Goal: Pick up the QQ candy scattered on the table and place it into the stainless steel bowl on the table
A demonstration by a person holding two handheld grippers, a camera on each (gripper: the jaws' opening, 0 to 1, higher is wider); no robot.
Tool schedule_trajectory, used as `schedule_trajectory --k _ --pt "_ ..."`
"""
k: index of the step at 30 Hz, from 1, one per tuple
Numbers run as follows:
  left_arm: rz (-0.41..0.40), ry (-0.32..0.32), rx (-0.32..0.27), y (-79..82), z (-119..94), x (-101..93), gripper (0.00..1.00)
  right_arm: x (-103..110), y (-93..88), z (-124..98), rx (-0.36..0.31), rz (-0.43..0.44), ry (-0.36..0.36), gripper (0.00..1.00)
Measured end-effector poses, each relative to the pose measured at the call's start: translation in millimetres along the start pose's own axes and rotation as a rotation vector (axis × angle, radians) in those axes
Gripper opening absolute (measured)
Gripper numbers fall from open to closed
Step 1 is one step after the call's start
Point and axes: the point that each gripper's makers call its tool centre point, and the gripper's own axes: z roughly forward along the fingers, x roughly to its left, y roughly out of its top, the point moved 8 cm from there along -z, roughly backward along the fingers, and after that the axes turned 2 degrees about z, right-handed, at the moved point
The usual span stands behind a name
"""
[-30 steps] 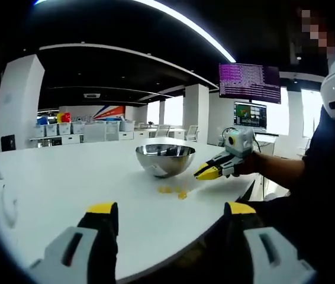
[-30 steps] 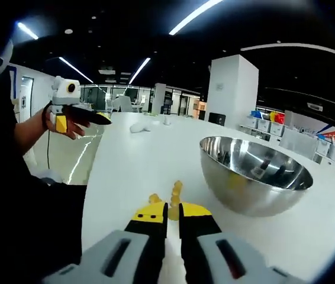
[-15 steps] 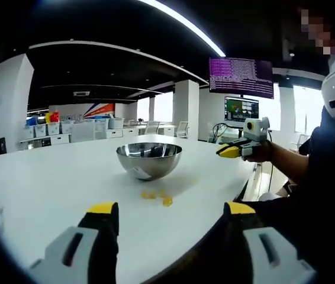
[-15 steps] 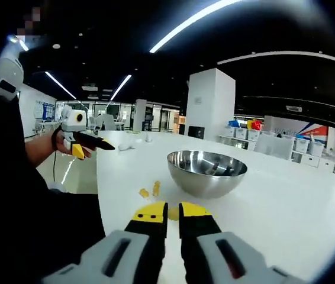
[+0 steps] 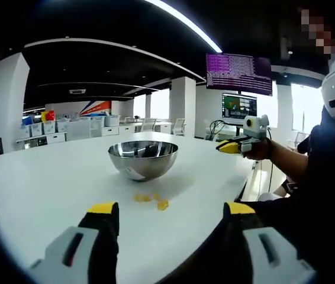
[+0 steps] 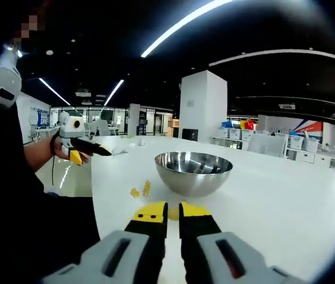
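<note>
The stainless steel bowl stands on the white table, and two or three yellow QQ candies lie just in front of it. My left gripper hovers low over the table's near edge, open wide with nothing between its yellow tips. My right gripper is held up in a hand to the right of the bowl. In the right gripper view my right gripper is shut on a yellow QQ candy, with the bowl ahead and loose candies left of it. My left gripper shows at far left.
The person's dark sleeve and body fill the right side of the left gripper view. A white pillar, shelves with storage boxes and wall monitors stand far behind the table. Small white items lie at the table's far end.
My right gripper has lifted off the table beside the bowl and drawn back toward the person, shut on a candy. The left gripper stays open.
</note>
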Motion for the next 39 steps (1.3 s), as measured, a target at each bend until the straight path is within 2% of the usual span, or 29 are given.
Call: schedule_trajectory --k 5,11,16,22,27,35,39 --pt "-0.007 0.000 -0.002 -2.4 -1 0.7 0.71 -9 20.6 10 -0.004 -0.046 0.010 0.09" --pt "-0.017 -0.003 -0.001 -7.4 -2 1.9 0.71 -29 46.7 31 0.012 -0.086 -0.009 0.09" --pt "-0.027 -0.002 -0.007 -9.6 -4 4.9 0.70 -43 71.7 59 0.037 -0.135 0.012 0.09" --pt "-0.034 0.002 -0.009 -12.9 -8 8.6 0.70 -48 94.7 98 0.118 -0.235 0.065 0.09" --pt "-0.040 0.021 -0.015 -13.5 -15 15.1 0.69 -52 99.3 127 0.201 -0.303 0.100 0.09" --pt "-0.052 0.032 -0.019 -18.6 -23 21.0 0.68 -54 88.7 170 0.395 -0.431 0.168 0.09" --pt "-0.059 0.046 -0.027 -19.9 -28 26.2 0.68 -57 86.3 180 0.421 -0.432 0.176 0.09"
